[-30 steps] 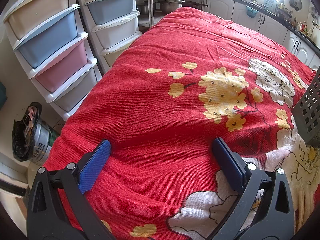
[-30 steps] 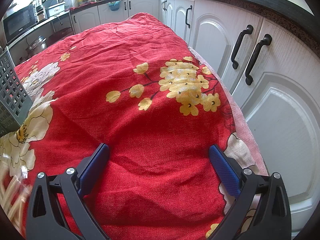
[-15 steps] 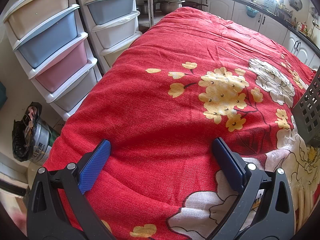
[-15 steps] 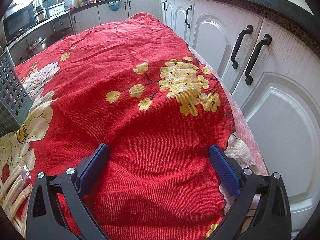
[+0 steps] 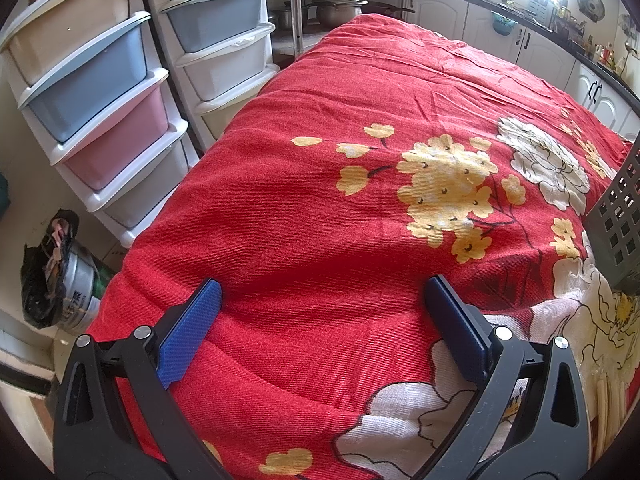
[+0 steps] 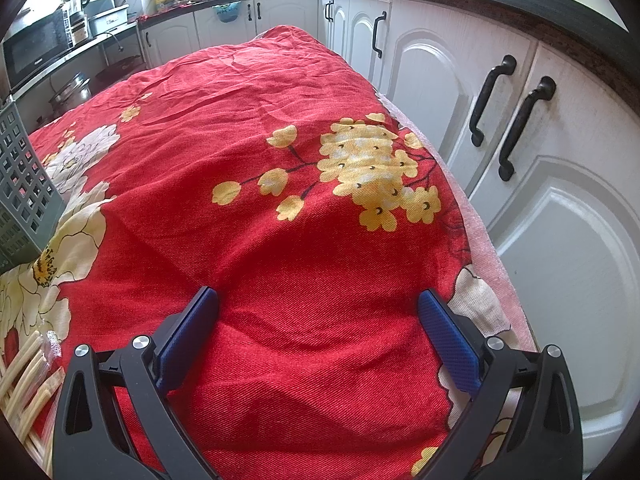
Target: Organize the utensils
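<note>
1. The left gripper (image 5: 322, 296) has black plastic arms and two bumpy blue pads (image 5: 190, 332). Its jaws are spread wide with nothing between them. It sits low over the red woven cloth with yellow and white flowers (image 5: 320, 208).
2. The right gripper (image 6: 318, 306) looks the same, and its jaws are spread wide and empty too.
3. The pale wooden sticks in clear wrappers (image 6: 28, 372) lie on the cloth at the bottom left edge of the right view, next to the right gripper. They look like chopsticks, but they are too close to the edge to be sure. The pale strips at the bottom right edge of the left view may be the same sticks.
4. The grey plastic basket with square holes (image 5: 620, 216) stands on the cloth, a little past the sticks and between the two grippers.
5. On the floor at the left is a round metal tin in a black bag (image 5: 74, 280). It has writing on it, but it is too small to read.
6. Beside the table stand white plastic drawer towers with blue, pink, cream and grey drawers (image 5: 108, 120).
7. On the other side are white cupboard doors with black curved handles (image 6: 524, 128).
8. Far back, shiny metal pots (image 5: 340, 4) sit on a shelf, and a black microwave (image 6: 34, 50) sits on a counter.
</note>
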